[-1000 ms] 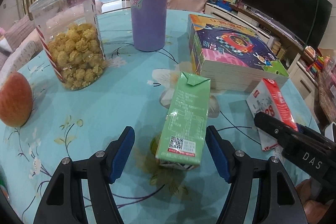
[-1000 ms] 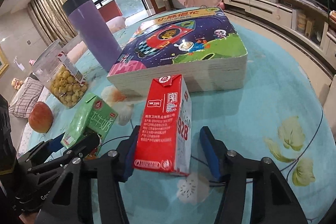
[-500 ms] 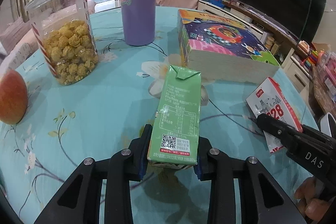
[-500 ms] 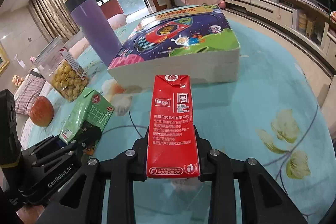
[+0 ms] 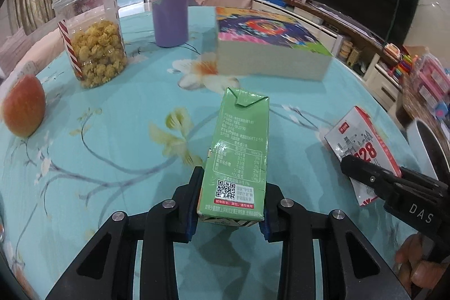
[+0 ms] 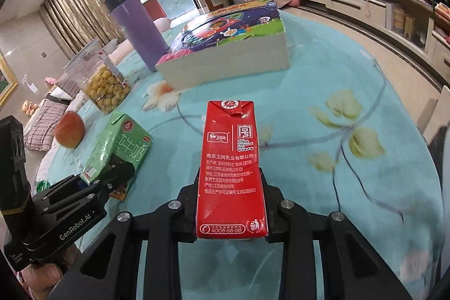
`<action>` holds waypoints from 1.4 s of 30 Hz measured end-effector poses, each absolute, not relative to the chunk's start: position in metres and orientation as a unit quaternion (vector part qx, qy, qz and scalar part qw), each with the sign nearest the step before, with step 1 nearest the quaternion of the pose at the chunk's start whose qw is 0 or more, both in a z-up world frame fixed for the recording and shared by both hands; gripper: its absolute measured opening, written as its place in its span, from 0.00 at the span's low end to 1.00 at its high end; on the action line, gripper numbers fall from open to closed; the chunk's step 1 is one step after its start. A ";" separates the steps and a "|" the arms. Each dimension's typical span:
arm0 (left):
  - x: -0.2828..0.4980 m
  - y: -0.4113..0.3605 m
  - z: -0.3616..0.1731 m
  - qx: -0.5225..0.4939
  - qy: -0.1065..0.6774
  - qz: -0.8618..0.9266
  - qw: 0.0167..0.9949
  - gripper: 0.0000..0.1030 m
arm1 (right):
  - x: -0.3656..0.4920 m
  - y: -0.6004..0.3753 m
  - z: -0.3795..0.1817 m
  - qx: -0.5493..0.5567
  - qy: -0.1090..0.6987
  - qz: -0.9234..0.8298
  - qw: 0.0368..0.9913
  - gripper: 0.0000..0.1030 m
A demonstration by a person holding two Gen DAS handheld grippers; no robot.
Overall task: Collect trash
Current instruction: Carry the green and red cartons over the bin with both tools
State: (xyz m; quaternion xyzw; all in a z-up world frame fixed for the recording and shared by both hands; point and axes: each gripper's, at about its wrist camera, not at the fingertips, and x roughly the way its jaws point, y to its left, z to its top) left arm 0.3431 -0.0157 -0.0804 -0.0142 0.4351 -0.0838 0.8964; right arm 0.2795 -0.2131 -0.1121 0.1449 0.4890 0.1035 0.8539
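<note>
Pickup done: left tool (image 5: 230, 211) pinches green carton (image 5: 239, 156), right tool (image 6: 231, 218) pinches red carton (image 6: 229, 173); next, a bin

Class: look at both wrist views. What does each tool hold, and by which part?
The left tool clamps the green carton across its bottom end. The right tool clamps the red carton across its bottom end too.

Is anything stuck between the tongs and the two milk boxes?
No. The left tongs squeeze the green carton directly, and the right tongs squeeze the red carton directly.
</note>
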 end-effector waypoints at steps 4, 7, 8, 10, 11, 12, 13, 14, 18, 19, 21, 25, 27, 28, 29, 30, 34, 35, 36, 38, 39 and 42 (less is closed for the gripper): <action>0.318 -0.024 -0.078 -0.013 0.440 -0.099 0.892 0.31 | 0.257 -0.217 -0.111 0.148 0.489 0.106 0.853 0.31; 0.302 -0.029 -0.075 -0.012 0.442 -0.107 0.891 0.31 | 0.243 -0.220 -0.108 0.145 0.487 0.105 0.855 0.31; 0.298 -0.030 -0.074 -0.012 0.443 -0.109 0.890 0.31 | 0.238 -0.221 -0.107 0.144 0.486 0.104 0.856 0.31; 0.289 -0.033 -0.073 -0.013 0.445 -0.115 0.888 0.31 | 0.230 -0.224 -0.105 0.146 0.485 0.104 0.856 0.30; 0.286 -0.034 -0.073 -0.012 0.445 -0.117 0.888 0.31 | 0.227 -0.225 -0.104 0.145 0.484 0.103 0.857 0.30; 0.281 -0.036 -0.072 -0.012 0.445 -0.119 0.887 0.31 | 0.223 -0.227 -0.103 0.146 0.482 0.103 0.858 0.30; 0.277 -0.038 -0.071 -0.012 0.446 -0.121 0.887 0.31 | 0.221 -0.227 -0.102 0.146 0.482 0.102 0.858 0.30; 0.275 -0.038 -0.071 -0.012 0.446 -0.123 0.886 0.31 | 0.217 -0.229 -0.101 0.144 0.480 0.101 0.859 0.30; 0.264 -0.043 -0.072 -0.005 0.448 -0.126 0.885 0.31 | 0.206 -0.230 -0.099 0.133 0.478 0.094 0.863 0.30; 0.262 -0.044 -0.071 -0.001 0.446 -0.124 0.886 0.32 | 0.205 -0.231 -0.100 0.130 0.478 0.091 0.864 0.31; 0.261 -0.045 -0.071 0.003 0.446 -0.123 0.887 0.32 | 0.203 -0.231 -0.102 0.126 0.479 0.089 0.864 0.31; 0.261 -0.044 -0.071 -0.004 0.449 -0.122 0.885 0.33 | 0.203 -0.231 -0.103 0.133 0.479 0.086 0.864 0.34; 0.264 -0.043 -0.071 -0.009 0.450 -0.122 0.885 0.33 | 0.203 -0.233 -0.102 0.137 0.477 0.087 0.864 0.34; 0.264 -0.043 -0.071 -0.009 0.450 -0.121 0.885 0.34 | 0.202 -0.233 -0.101 0.137 0.476 0.086 0.864 0.34; 0.266 -0.043 -0.072 -0.009 0.450 -0.121 0.885 0.34 | 0.202 -0.234 -0.100 0.136 0.475 0.085 0.865 0.34; 0.266 -0.043 -0.071 -0.009 0.449 -0.122 0.885 0.34 | 0.201 -0.235 -0.099 0.137 0.474 0.085 0.865 0.34; 0.268 -0.046 -0.072 -0.006 0.446 -0.128 0.886 0.31 | 0.201 -0.238 -0.099 0.141 0.471 0.083 0.867 0.32; 0.268 -0.046 -0.073 -0.006 0.445 -0.129 0.886 0.31 | 0.201 -0.238 -0.100 0.140 0.473 0.082 0.866 0.32; 0.267 -0.046 -0.072 -0.005 0.444 -0.131 0.886 0.31 | 0.200 -0.239 -0.100 0.142 0.473 0.084 0.865 0.32; 0.265 -0.048 -0.071 -0.001 0.442 -0.134 0.887 0.31 | 0.198 -0.239 -0.099 0.141 0.471 0.088 0.866 0.32; 0.263 -0.049 -0.070 0.000 0.441 -0.135 0.887 0.31 | 0.197 -0.239 -0.099 0.141 0.470 0.089 0.866 0.32; 0.259 -0.054 -0.067 0.005 0.438 -0.142 0.887 0.31 | 0.191 -0.242 -0.095 0.144 0.466 0.090 0.868 0.32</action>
